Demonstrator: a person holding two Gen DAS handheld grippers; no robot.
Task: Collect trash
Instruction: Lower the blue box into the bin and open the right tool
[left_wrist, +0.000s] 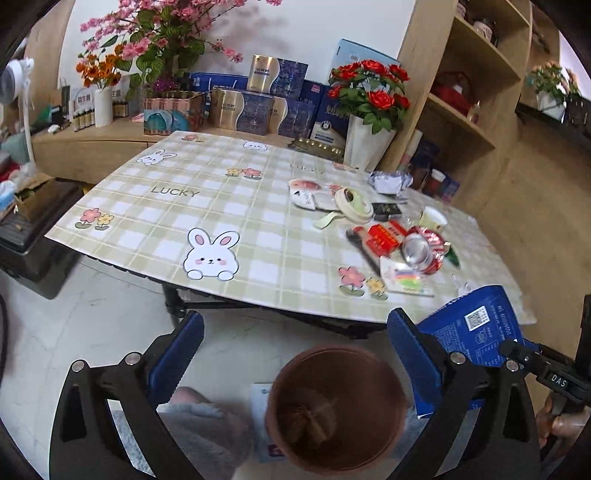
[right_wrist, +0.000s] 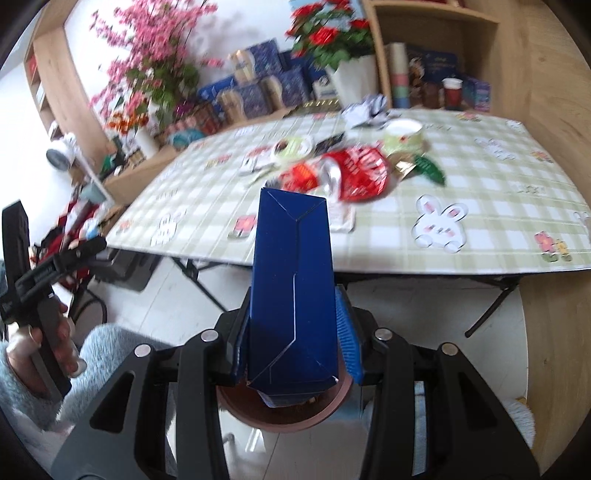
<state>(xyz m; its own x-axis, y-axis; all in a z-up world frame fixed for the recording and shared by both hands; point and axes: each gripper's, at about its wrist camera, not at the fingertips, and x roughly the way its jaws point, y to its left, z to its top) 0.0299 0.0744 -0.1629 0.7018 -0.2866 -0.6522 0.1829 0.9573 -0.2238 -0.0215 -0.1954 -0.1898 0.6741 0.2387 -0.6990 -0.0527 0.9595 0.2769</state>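
Note:
A brown round bin (left_wrist: 332, 406) stands on the floor in front of the table, with some scraps in its bottom. My left gripper (left_wrist: 295, 328) hangs open above it, nothing between its blue pads. My right gripper (right_wrist: 293, 302) is shut on a tall dark blue carton (right_wrist: 291, 295), which it holds upright over the bin (right_wrist: 284, 417). The left wrist view shows the same carton (left_wrist: 476, 325) at the right, beside the bin. More trash lies on the table: a crushed can in a red wrapper (left_wrist: 424, 251), a red box (left_wrist: 384, 236), a tape roll (left_wrist: 354, 205) and crumpled paper (left_wrist: 388, 181).
The table (left_wrist: 184, 206) has a green checked cloth with rabbits; its near edge is just beyond the bin. A paper cup (left_wrist: 432, 218) stands among the trash. Boxes and flower vases (left_wrist: 369, 140) line the back, with wooden shelves (left_wrist: 472, 110) to the right. A fluffy slipper (left_wrist: 207, 424) lies by the bin.

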